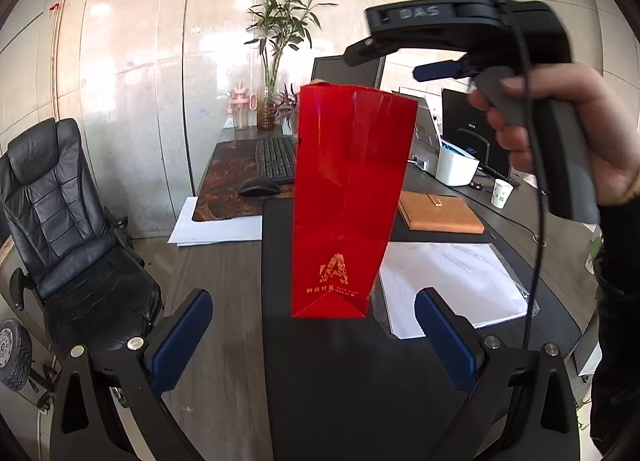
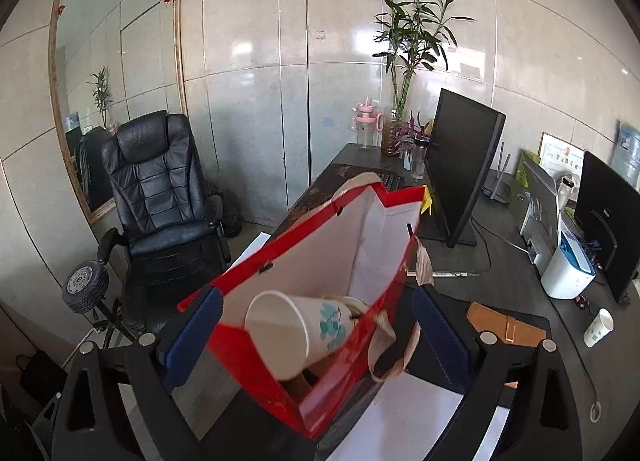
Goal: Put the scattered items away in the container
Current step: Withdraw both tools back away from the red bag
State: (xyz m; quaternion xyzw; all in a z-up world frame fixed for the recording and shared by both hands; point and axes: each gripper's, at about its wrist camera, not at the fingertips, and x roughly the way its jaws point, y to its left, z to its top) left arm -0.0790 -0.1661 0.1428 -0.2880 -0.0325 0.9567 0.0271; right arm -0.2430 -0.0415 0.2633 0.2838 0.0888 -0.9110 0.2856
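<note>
A red paper gift bag point(image 1: 344, 201) stands upright on a black mat point(image 1: 332, 381) on the dark worktop point(image 1: 216, 285), and I see it from two angles. My left claw point(image 1: 314, 339) sits low in front of the bag, its blue-padded fingers point(image 1: 182, 337) spread wide apart on either side of the bag's base, touching nothing and holding nothing. Above and to the right in that view, a hand point(image 1: 560, 133) grips the handle of my right claw point(image 1: 400, 63), which hovers over the bag's open top. Looking down from the right claw point(image 2: 318, 337), its fingers are also wide apart and empty, framing the bag's mouth. Inside the bag a white paper cup with a teal leaf print point(image 2: 296, 329) lies on its side, opening toward me. Another paper cup point(image 2: 598, 327) stands upright on the worktop to the right, well apart from the bag, near a tan notebook point(image 2: 506, 325). White paper sheets point(image 1: 452, 285) lie just beside the bag.
</note>
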